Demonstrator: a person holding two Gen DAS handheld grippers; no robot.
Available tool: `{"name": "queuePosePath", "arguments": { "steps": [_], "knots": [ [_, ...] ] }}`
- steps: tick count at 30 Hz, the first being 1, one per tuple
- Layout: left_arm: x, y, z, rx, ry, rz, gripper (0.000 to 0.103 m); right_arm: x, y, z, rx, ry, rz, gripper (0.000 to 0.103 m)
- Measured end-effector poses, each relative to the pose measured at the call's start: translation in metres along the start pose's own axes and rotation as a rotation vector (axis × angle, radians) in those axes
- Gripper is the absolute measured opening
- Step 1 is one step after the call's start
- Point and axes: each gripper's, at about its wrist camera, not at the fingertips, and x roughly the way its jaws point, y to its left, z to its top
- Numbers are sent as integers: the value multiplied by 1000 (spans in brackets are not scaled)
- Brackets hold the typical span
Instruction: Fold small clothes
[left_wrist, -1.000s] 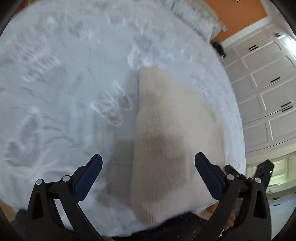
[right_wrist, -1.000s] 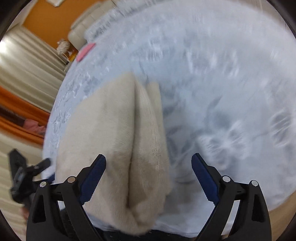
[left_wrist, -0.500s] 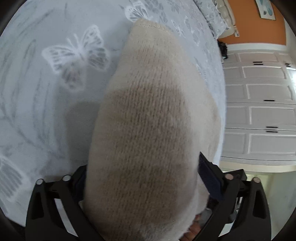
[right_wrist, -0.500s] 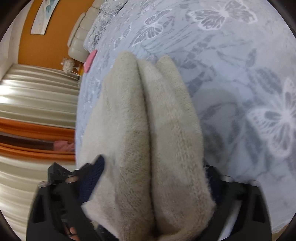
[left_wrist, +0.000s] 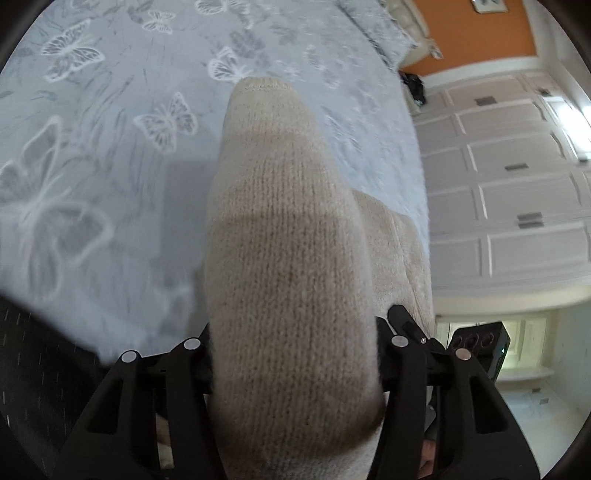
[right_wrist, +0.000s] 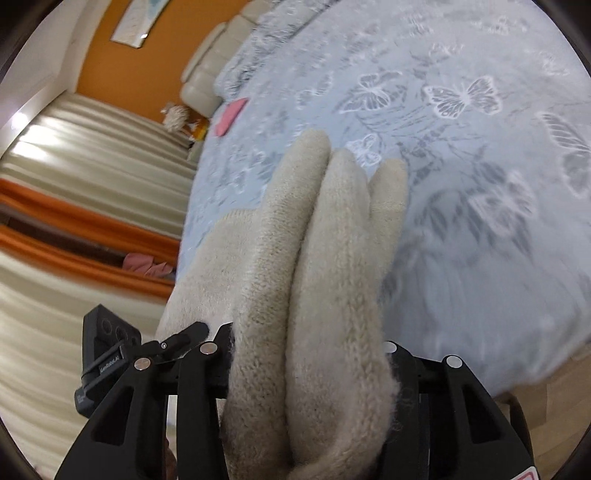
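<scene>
Two tools are closing on one beige knit garment (left_wrist: 288, 295): the left tool (left_wrist: 291, 354) about half open, a thick fold bunched between its jaws, the right tool (right_wrist: 310, 365) likewise on the opposite edge. From each tool the cloth runs lengthwise straight ahead, its far end drooping toward the butterfly-print bedspread (left_wrist: 110, 147) beyond.

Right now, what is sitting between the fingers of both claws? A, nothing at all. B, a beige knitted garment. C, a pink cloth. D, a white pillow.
B: in both wrist views the beige knitted garment bulges between the fingers of the left claw and the right claw, whose jaws are closing on it above the butterfly-print bedspread.
</scene>
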Motion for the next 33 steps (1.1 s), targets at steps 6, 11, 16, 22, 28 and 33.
{"name": "queuePosePath", "arguments": {
  "steps": [6,11,16,22,28,33],
  "knots": [
    [-44,-12,-77,86,39,-29,53,-70,30,-74,-79,-14,-14,42],
    [-84,-9,-132,190,19,-46,53,-108,64,-128,-177,-40,-37,43],
    [-139,-20,-171,292,-72,-69,53,-136,105,-163,-308,-113,-14,42],
    [-209,-71,-179,466,-286,-130,53,-186,155,-165,-419,-287,109,43],
    [-268,-130,-176,659,-502,-190,54,-232,206,-144,-557,-478,210,43],
    [-312,-171,-165,787,-662,-227,54,-263,251,-113,-658,-605,310,44]
  ]
}}
